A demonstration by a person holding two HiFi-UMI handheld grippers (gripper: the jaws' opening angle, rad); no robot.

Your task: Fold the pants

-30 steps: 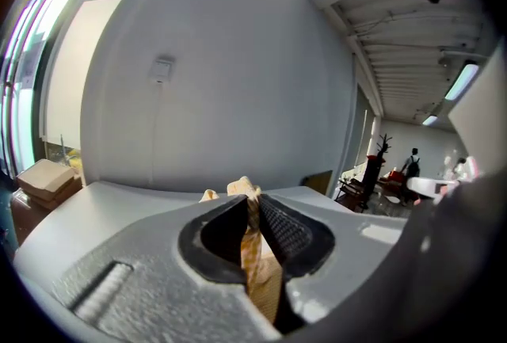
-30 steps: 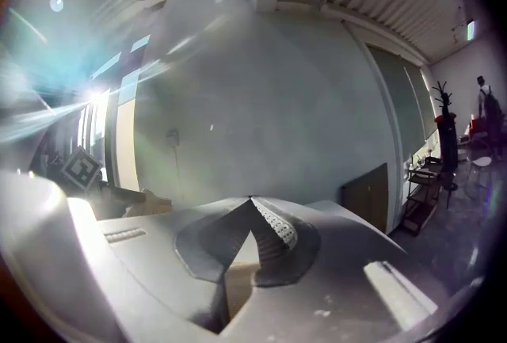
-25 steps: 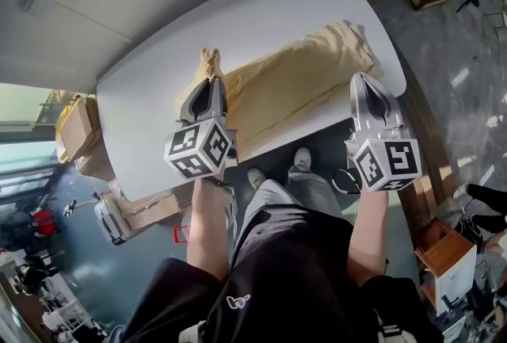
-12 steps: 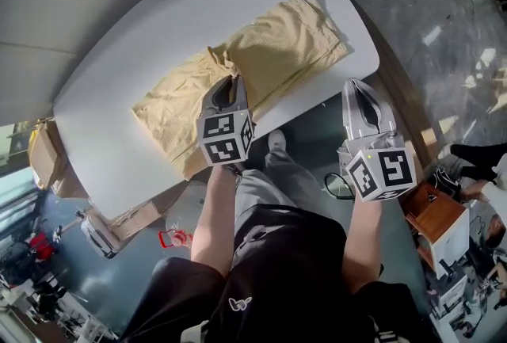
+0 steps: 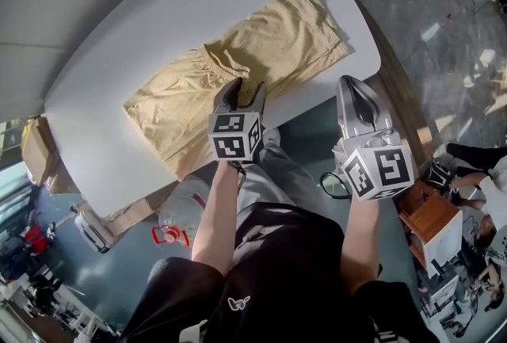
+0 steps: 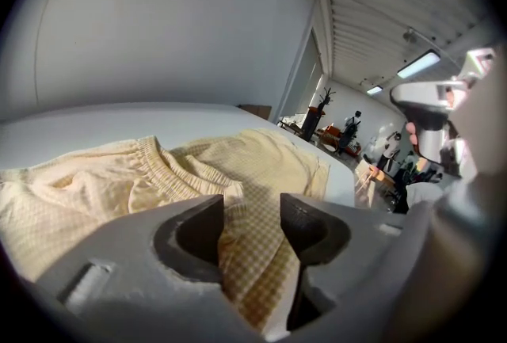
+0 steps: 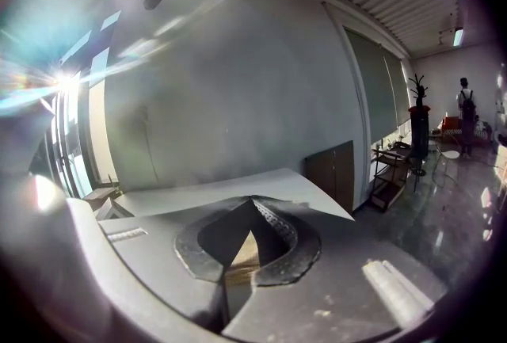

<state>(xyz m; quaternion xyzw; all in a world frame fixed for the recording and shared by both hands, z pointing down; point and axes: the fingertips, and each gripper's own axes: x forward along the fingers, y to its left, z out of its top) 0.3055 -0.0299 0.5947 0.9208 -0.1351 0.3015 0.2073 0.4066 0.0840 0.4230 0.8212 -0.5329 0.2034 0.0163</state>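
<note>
Head view: the pants (image 5: 238, 72) lie flat on the white table (image 5: 158, 1), running from 8 o'clock to 2 o'clock. The left tongs (image 5: 244, 89) are at the pants' 6 o'clock edge. The right tongs (image 5: 350, 88) are at 4 o'clock of the pants, past the table rim and clear of the cloth. Only the left gripper view shows the grip. There the left tongs (image 6: 252, 207) have their jaws well apart, having just been opening, and a fold of the pants (image 6: 238, 167) lies loose between them, unpinched. Only the right gripper view shows the right tongs (image 7: 253, 203) with tips met and nothing held, aimed along the table (image 7: 238, 187). In that view the pants are not seen, glare washes out the 9 o'clock side, and a tan patch behind the jaw tips cannot be identified. In the head view the marker cubes hide the rear of both tongs. The pants are pale yellow with a fine check. Their gathered elastic waistband (image 6: 146, 167) is rumpled near the middle, and the 2 o'clock end lies smooth and square.
</note>
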